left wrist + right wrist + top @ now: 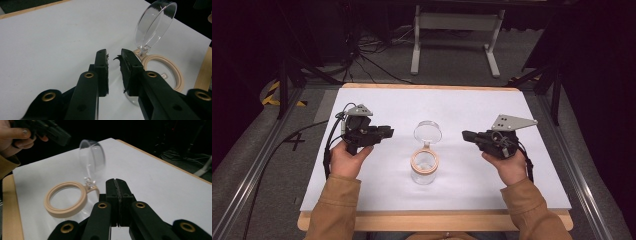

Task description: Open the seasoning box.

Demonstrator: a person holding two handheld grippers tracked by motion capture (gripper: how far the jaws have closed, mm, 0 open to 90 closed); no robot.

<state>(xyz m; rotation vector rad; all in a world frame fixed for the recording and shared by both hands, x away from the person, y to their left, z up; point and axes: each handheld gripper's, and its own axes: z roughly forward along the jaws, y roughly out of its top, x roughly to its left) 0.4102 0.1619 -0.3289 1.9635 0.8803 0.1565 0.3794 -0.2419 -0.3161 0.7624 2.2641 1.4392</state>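
Your clear jar (424, 167) has a tan ring and its see-through lid (428, 132) stands flipped up. Your left gripper (384, 132) points at it with jaws a little apart and empty. Your right gripper (468, 135) points back, jaws pressed together.

One jar (425, 167); two grippers.
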